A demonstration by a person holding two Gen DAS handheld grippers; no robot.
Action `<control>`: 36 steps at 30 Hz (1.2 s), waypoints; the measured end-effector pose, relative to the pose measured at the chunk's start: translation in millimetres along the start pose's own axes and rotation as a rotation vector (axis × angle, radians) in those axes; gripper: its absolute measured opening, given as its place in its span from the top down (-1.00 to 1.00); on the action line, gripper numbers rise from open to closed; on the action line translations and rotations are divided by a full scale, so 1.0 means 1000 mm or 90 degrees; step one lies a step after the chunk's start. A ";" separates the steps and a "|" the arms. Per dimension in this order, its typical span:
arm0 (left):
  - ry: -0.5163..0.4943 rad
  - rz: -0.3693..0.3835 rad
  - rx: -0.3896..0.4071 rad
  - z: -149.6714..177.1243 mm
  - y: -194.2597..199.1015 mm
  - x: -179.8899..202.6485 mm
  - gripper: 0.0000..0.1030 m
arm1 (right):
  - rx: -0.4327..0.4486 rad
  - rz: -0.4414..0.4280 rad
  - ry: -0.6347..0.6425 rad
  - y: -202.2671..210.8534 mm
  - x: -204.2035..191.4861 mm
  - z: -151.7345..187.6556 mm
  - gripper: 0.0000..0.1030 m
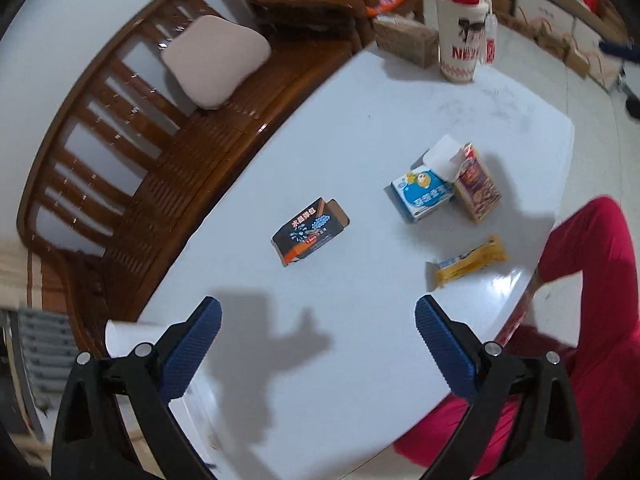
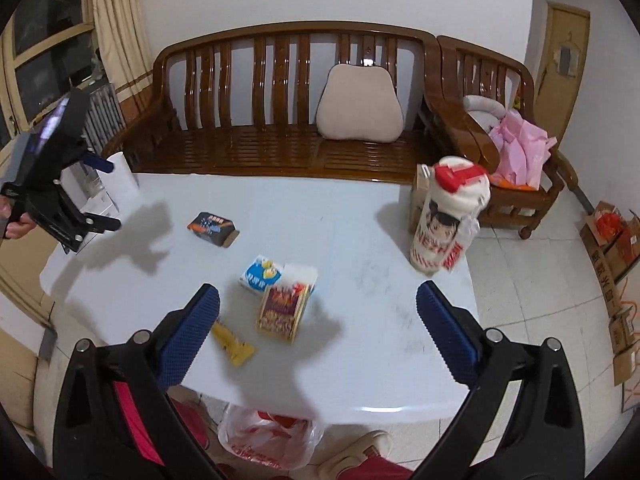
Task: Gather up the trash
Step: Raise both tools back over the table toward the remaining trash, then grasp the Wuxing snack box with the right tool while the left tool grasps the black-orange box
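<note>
Both claws, left claw point(image 1: 318, 320) and right claw point(image 2: 318, 308), hover wide and hold nothing, while the black box point(image 1: 310, 231) lies on the tabletop point(image 1: 360, 360) ahead of the left one.

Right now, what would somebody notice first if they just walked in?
Probably the tall white cup with a red lid at the table's far right corner. Next, the boxes in the middle: a blue carton touching a red-gold box, and a dark box lying apart.

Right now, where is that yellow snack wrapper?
The yellow snack wrapper lies flat on the white table near its front edge, just in front of the red-and-gold box.
</note>
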State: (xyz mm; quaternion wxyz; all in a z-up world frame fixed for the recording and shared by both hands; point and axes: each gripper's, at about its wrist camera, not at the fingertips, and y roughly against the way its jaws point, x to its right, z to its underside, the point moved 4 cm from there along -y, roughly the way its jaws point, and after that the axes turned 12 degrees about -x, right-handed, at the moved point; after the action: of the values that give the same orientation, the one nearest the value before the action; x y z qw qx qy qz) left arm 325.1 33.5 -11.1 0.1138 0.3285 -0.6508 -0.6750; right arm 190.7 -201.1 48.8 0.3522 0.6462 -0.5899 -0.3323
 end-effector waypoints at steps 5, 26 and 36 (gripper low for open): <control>-0.061 -0.004 -0.024 -0.020 -0.028 -0.008 -0.84 | -0.009 -0.004 0.004 -0.014 -0.004 -0.014 -0.87; -0.193 0.038 -0.099 -0.066 -0.169 -0.007 -0.84 | -0.170 -0.028 -0.027 -0.182 -0.036 0.010 -0.87; -0.209 0.052 -0.112 -0.086 -0.205 -0.013 -0.84 | -0.181 0.011 -0.039 -0.223 -0.049 0.023 -0.87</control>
State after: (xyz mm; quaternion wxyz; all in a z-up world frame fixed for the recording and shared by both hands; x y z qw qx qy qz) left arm 442.0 -1.9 -197.6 0.0616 0.1758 -0.6119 -0.7687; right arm 284.7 -141.0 -151.4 0.4250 0.5742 -0.5529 -0.4290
